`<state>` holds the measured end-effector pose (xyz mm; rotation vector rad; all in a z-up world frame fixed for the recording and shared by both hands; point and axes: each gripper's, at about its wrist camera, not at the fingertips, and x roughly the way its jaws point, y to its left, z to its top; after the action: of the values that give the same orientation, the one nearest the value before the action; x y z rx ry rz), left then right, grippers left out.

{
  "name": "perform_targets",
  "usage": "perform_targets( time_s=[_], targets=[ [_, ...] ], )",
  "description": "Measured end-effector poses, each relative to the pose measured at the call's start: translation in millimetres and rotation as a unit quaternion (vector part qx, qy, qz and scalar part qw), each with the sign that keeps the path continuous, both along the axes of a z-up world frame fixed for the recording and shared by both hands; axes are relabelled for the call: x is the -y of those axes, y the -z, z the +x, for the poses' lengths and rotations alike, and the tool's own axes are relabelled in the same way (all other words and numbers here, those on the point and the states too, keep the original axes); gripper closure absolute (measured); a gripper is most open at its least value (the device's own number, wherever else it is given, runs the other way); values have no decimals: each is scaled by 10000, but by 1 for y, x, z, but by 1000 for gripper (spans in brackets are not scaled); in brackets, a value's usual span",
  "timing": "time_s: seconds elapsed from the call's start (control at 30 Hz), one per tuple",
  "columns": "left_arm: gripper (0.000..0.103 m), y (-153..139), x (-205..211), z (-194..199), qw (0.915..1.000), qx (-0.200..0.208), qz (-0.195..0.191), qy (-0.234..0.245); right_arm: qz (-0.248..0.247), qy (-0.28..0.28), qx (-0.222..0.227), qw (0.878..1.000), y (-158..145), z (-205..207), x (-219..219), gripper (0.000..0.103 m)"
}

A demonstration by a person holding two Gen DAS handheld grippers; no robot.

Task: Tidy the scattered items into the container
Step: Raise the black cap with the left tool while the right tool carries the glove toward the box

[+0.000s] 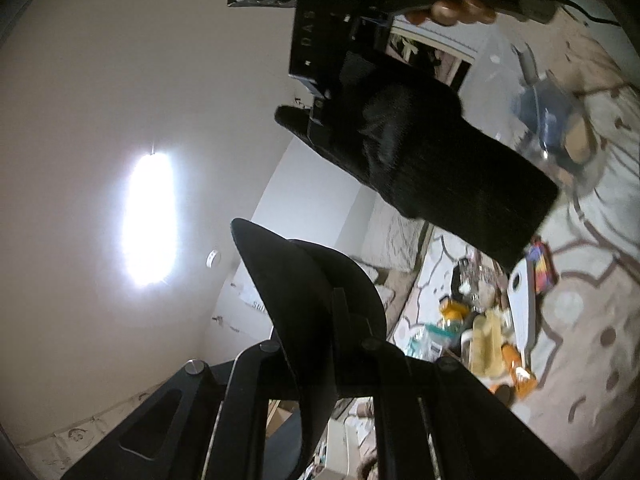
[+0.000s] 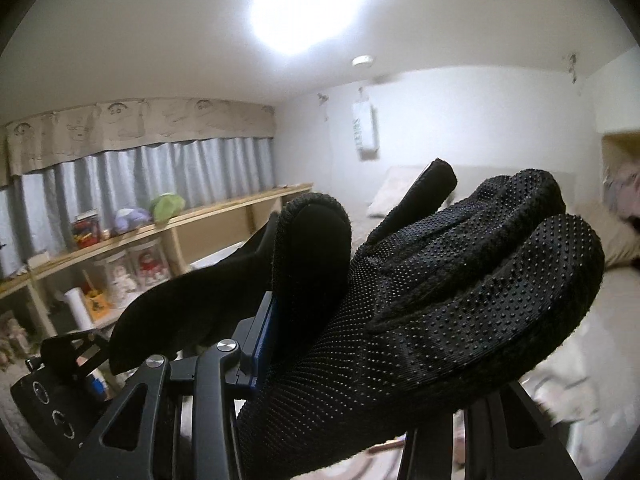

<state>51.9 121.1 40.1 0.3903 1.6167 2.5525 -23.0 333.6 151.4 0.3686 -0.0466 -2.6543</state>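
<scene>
Checking the right gripper (image 2: 352,288) first, says A. State and load?
B: Jaws closed down on a black glove (image 2: 440,300). The dotted palm side faces the right wrist camera, and the glove's fingers curl over toward it. A blue pad (image 2: 266,332) shows at the clamping point.
A: Glove position?
B: Held in the air. In the left wrist view, the glove (image 1: 420,160) hangs from the right gripper (image 1: 332,92), with its free end extending toward a clear container (image 1: 552,120) on the patterned surface (image 1: 592,320). Contact with the container cannot be determined.
A: Remaining items?
B: A loose cluster of scattered items (image 1: 480,320) lies on the same surface, apart from the container. It includes a white flat object (image 1: 520,304) and orange packets (image 1: 520,376).
A: Left gripper (image 1: 280,264)?
B: Raised and tilted toward the ceiling. Its black fingers (image 1: 304,304) overlap in the view, so the opening cannot be determined. No load is visible.
A: Operator?
B: A bare hand (image 1: 452,10) grips the right handle.
</scene>
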Motion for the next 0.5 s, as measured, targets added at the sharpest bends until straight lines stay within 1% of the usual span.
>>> perform_targets(
  time_s=[0.13, 0.3, 0.4, 0.5],
  targets=[
    [92, -6, -8, 9, 9999, -20, 83, 137, 135, 363, -133, 9992, -18, -2, -25, 59],
    [92, -20, -21, 6, 9996, -20, 93, 282, 320, 800, -92, 9962, -33, -12, -53, 59],
    [92, -28, -31, 0, 9994, -44, 52, 350, 443, 1139, 40, 9925, -36, -28, -73, 59],
    [92, -37, -40, -5, 9992, -37, 27, 408, 576, 1428, 308, 9876, -30, -50, -95, 59]
  ],
)
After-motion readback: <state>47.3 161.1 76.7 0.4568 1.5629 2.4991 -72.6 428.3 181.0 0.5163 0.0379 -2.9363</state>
